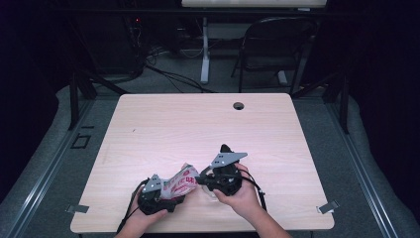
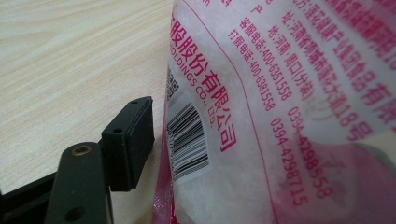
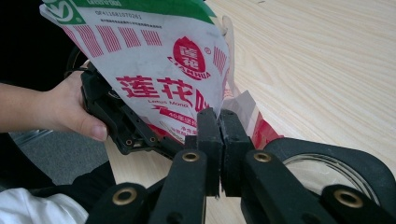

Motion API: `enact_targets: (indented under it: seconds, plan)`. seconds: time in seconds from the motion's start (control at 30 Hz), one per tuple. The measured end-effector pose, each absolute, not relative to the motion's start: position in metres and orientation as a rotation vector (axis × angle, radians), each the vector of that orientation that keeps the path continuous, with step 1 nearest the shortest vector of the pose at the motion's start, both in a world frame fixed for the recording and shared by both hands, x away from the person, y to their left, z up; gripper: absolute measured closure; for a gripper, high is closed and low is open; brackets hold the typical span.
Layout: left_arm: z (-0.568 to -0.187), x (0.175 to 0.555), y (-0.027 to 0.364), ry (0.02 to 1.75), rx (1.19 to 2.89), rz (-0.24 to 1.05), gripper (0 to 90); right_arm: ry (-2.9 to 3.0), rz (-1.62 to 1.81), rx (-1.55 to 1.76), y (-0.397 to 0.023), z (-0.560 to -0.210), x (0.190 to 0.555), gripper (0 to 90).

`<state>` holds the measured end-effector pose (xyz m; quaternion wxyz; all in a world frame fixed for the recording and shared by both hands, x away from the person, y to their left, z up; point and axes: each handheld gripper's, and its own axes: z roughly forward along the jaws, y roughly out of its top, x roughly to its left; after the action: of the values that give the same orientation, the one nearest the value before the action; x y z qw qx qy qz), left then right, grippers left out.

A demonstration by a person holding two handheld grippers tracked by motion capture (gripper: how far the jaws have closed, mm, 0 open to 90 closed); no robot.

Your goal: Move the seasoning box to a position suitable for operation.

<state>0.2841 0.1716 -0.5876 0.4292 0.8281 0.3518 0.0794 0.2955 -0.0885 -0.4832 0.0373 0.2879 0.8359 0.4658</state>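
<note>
Table: both tools grip bag.

Translucent white plastic bag with pink printed characters, phone numbers and pink border lines, taking up the right of the view, its contents pale and grainy behind the film; black-and-white barcode label on its lower left face; pink sealed seam along the bag's left edge, low down; one black rectangular jaw pad of the left gripper, at lower left, just beside that edge, contact not discernible; light wood-grain table top behind, upper left.
</note>
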Motion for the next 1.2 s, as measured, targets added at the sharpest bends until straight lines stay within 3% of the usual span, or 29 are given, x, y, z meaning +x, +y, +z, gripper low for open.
enact_targets:
  seconds: [0.8, 1.2]
  plan:
    - [-0.5878, 0.2802, 0.1642, 0.884, 2.147, 0.290, 46.2, 2.570, 1.427, 0.880, -0.0879, -0.4838, 0.2951, 89.1]
    - [-0.5880, 0.2814, 0.1664, 0.903, 2.124, 0.275, 53.6, 2.568, 1.427, 0.883, -0.0890, -0.4837, 0.2958, 88.9]
